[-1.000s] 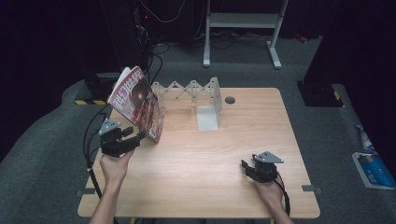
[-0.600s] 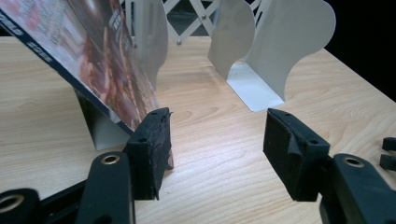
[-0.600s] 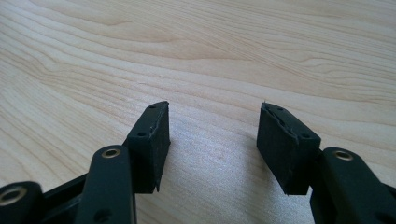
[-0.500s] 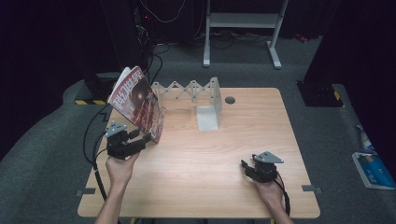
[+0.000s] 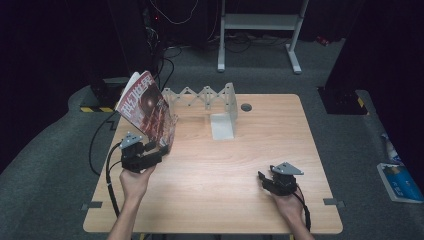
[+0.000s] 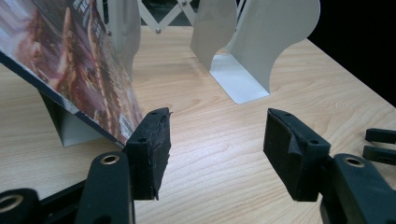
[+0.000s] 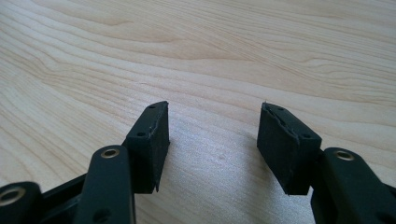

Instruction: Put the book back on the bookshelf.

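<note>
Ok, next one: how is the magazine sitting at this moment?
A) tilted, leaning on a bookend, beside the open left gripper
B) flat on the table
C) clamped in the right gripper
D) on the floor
A: the magazine leans tilted against a bookend, and the left gripper stands open beside its lower corner.

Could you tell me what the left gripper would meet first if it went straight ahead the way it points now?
Probably the white bookend: it stands ahead of the open left gripper, bare table between. The leaning magazine lies off by the left-hand pad, perhaps brushing it; depth is unclear.
</note>
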A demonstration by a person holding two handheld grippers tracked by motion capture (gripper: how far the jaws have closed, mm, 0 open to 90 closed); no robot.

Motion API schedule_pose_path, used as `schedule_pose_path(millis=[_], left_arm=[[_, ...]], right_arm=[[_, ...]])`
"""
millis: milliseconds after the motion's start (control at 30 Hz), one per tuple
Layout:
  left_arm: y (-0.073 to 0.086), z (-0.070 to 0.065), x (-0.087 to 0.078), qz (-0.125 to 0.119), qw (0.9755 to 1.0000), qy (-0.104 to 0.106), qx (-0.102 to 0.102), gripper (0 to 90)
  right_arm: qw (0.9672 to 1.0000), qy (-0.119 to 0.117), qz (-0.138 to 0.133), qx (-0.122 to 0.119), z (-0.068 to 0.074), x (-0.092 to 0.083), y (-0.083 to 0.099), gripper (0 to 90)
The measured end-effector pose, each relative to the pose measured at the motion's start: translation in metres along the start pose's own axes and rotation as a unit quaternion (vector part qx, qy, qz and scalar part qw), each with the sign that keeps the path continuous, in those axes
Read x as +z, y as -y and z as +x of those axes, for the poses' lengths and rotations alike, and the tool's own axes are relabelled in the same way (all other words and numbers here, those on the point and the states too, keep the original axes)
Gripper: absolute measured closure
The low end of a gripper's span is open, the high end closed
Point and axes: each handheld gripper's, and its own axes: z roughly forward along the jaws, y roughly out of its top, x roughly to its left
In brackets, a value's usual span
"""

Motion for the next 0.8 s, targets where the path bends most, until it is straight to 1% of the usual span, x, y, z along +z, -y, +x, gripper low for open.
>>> schedule_pose_path(millis=[333,433,800], left_arm=[[0.003,-0.007,0.006,0.002,0.9999,0.010,0.000,41.2],[0.003,-0.009,0.009,0.002,0.9999,0.017,-0.001,41.2],[0.004,-0.019,0.018,0.008,0.9995,0.030,0.004,41.2]], right_arm=[[1.0000,0.000,0.000,0.000,0.000,0.000,0.000,43.8],[1.0000,0.000,-0.001,-0.002,0.000,0.000,0.000,43.8],[1.0000,0.000,-0.001,-0.001,0.000,0.000,0.000,43.8]])
